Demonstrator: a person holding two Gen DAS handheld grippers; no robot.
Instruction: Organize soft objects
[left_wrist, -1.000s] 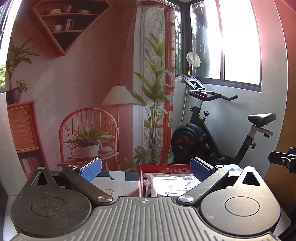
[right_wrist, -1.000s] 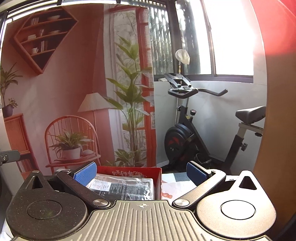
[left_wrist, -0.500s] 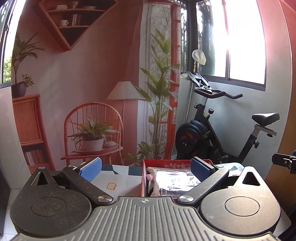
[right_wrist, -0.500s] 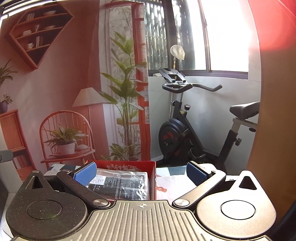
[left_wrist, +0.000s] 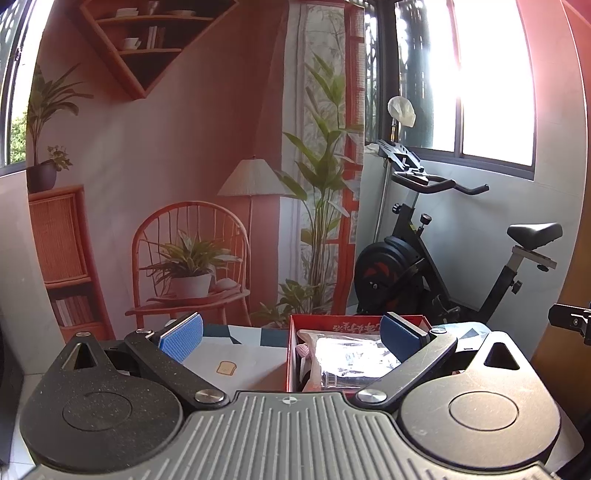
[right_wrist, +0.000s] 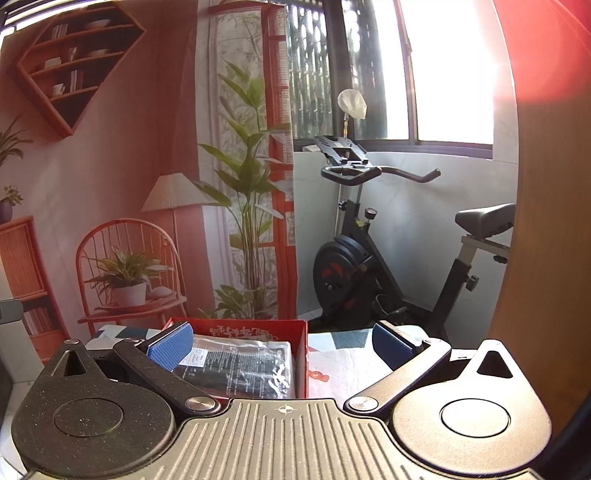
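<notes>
While both cameras look level across the room, the scene reads as follows.

Left gripper (left_wrist: 291, 334): jaws spread wide, blue pads far apart, nothing between them; it hangs above the surface without touching anything.

Right gripper (right_wrist: 282, 343): jaws equally wide apart, empty, held above the surface.

Red box (left_wrist: 354, 320): open-topped, standing on the surface; in the left wrist view it sits ahead and toward the right finger, in the right wrist view ahead and toward the left finger, so it lies between the two grippers.

Plastic-wrapped package (right_wrist: 243, 365): dark soft item in a clear bag with printed labels, lying inside the red box and filling most of it; glare makes it look silvery in the left wrist view.

Pink item (left_wrist: 303, 349): small, tucked inside the box against its left wall, beside the package; too small to identify.

Surface (left_wrist: 236, 354): covered by a cloth with pale, blue and dark geometric patches and a small toast motif.

Backdrop (right_wrist: 122, 166): printed scene of a wicker chair, potted plants, a lamp and shelves.

Exercise bike (right_wrist: 373, 258): black, standing by the window behind the surface, well apart from the box.
</notes>
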